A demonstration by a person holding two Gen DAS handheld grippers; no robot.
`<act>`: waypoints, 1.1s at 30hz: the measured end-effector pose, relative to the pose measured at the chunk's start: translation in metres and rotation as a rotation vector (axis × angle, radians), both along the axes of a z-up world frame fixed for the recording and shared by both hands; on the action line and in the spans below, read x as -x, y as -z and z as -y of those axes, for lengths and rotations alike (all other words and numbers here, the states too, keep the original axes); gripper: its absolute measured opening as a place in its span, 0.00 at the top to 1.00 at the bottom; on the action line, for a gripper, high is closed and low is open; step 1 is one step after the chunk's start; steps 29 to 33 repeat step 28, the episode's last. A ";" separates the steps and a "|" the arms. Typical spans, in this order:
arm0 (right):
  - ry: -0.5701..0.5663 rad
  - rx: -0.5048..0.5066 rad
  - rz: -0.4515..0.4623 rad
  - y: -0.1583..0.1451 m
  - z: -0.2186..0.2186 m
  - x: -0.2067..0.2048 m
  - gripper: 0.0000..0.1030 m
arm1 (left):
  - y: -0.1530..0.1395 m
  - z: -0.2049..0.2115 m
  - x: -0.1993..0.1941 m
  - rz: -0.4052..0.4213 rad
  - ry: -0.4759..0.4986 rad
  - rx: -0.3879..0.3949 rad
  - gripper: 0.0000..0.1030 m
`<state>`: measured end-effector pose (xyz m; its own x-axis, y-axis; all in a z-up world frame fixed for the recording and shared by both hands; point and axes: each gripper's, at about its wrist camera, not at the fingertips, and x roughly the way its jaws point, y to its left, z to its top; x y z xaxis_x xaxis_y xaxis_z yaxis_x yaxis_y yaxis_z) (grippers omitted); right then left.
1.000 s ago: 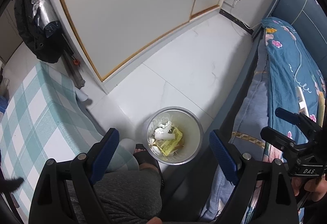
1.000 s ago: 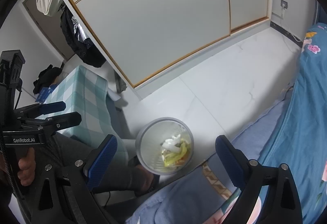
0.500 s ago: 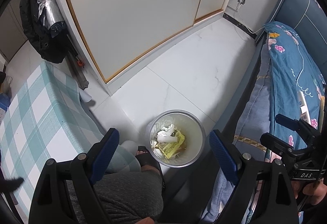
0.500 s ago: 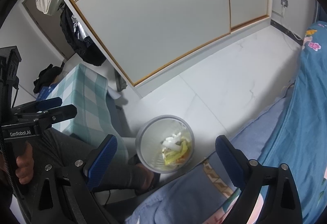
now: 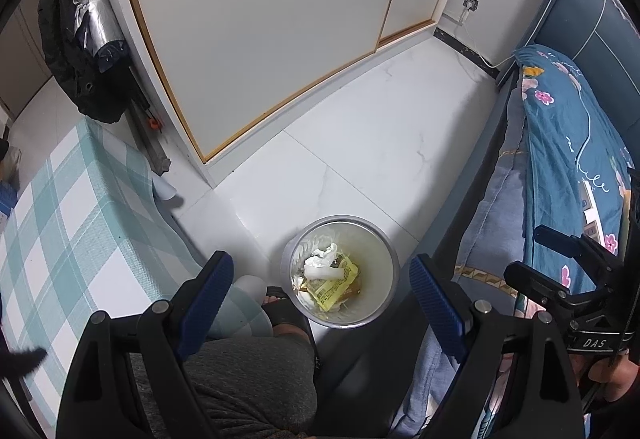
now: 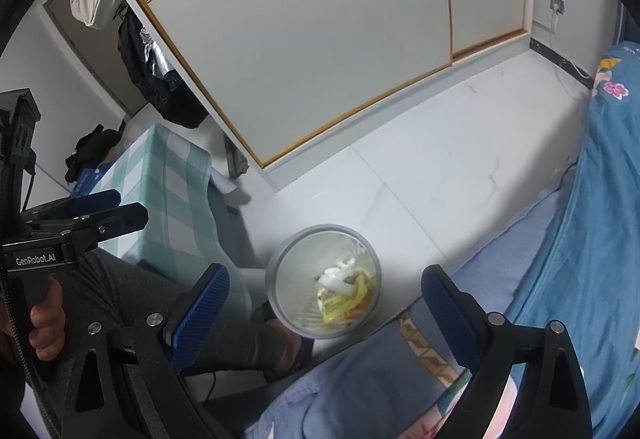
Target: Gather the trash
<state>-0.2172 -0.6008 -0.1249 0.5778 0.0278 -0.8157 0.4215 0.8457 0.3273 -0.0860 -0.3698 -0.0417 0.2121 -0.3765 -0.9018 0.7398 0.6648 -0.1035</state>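
Both my grippers, left gripper (image 5: 318,289) and right gripper (image 6: 326,301), hover wide, empty, over the bin (image 5: 383,239) lower centre; next I probably hunt more trash.

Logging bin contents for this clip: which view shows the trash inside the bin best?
The left wrist view: it looks almost straight down into the bin, so the white tissue and yellow wrapper are distinct. The right wrist view shows the same bin more obliquely, its contents blurrier and bunched together.
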 end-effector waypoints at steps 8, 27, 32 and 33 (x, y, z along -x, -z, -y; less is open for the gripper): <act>0.005 -0.002 -0.005 0.002 0.000 0.001 0.05 | -0.001 0.001 0.002 0.016 -0.002 -0.006 0.15; 0.010 -0.001 -0.005 0.002 0.001 0.005 0.05 | -0.011 -0.009 0.001 0.056 -0.041 0.061 0.15; 0.010 0.001 -0.005 0.002 0.001 0.005 0.05 | -0.012 -0.009 0.000 0.061 -0.047 0.069 0.15; 0.010 0.001 -0.005 0.002 0.001 0.005 0.05 | -0.012 -0.009 0.000 0.061 -0.047 0.069 0.15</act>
